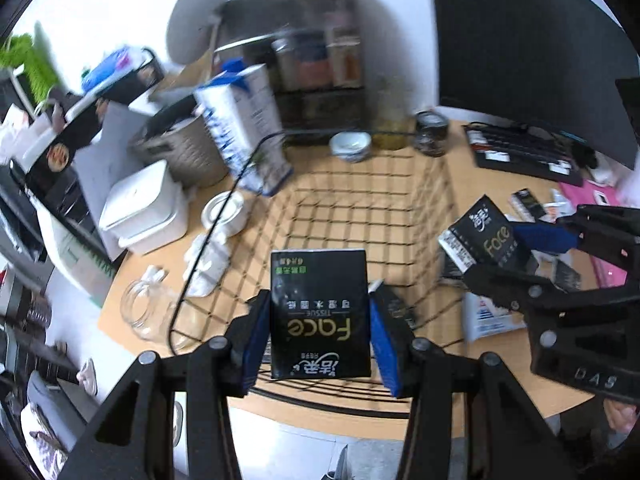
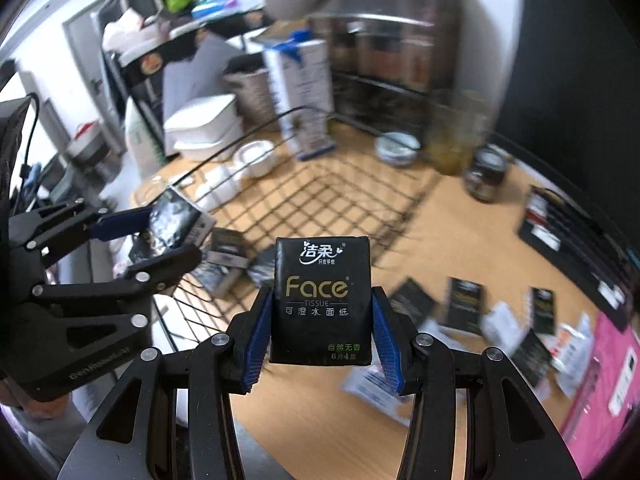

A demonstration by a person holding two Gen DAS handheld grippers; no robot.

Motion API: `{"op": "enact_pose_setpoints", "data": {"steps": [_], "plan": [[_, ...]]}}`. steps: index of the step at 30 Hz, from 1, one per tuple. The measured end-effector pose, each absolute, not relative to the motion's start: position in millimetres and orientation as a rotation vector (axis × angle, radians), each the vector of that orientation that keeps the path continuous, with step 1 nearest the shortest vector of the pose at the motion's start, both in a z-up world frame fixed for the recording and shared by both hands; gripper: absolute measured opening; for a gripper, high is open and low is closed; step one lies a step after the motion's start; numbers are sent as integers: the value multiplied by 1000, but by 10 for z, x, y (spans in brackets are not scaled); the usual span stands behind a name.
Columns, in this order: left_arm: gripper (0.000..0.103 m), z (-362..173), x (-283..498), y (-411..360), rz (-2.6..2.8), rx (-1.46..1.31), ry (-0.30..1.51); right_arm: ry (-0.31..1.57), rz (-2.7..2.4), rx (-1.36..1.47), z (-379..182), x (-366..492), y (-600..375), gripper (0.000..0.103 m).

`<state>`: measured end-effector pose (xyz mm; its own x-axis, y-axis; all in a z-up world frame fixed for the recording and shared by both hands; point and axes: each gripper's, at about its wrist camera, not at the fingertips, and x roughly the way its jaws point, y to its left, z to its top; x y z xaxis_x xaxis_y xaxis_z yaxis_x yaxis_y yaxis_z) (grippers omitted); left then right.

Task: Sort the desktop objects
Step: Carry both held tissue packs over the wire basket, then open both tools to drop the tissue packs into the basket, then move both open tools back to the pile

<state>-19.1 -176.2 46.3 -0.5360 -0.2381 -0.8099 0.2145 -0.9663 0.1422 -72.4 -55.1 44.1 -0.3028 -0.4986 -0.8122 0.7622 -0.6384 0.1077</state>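
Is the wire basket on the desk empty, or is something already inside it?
Not empty. The wire basket holds a few black packs at its near corner; the rest of its mesh floor is bare.

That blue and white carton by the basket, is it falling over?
It does look odd: the blue and white carton leans steeply against the wire basket rim, its top flap torn open, not standing upright. Whether it is actually falling, I cannot tell.

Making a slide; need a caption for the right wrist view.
Right gripper holds a black tissue pack above the desk, beside the wire basket.
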Motion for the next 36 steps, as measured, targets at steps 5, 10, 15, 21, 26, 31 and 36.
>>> {"op": "enact_pose_setpoints", "data": {"steps": [5,10,15,21,26,31,36], "plan": [[53,272,-252,-2059,-2516,1385,26,428,-1962,1124,267,-680,-888,47],[53,147,-288,-2315,-2529,1413,128,451,-1949,1120,207,-660,-1038,47],[53,90,-310,-2401,-2510,1415,105,456,-1955,1112,181,-664,-1095,48],[71,159,-257,-2344,-2512,1383,73,432,-1950,1119,179,-675,-1065,53],[72,295,-202,-2157,-2534,1375,40,404,-1986,1100,315,-670,-823,53],[72,520,-186,-1593,-2634,1353,-100,378,-2090,1076,493,-686,-275,55],[72,574,-294,-945,-2738,1386,-199,358,-2209,1134,459,-822,447,58]]}}
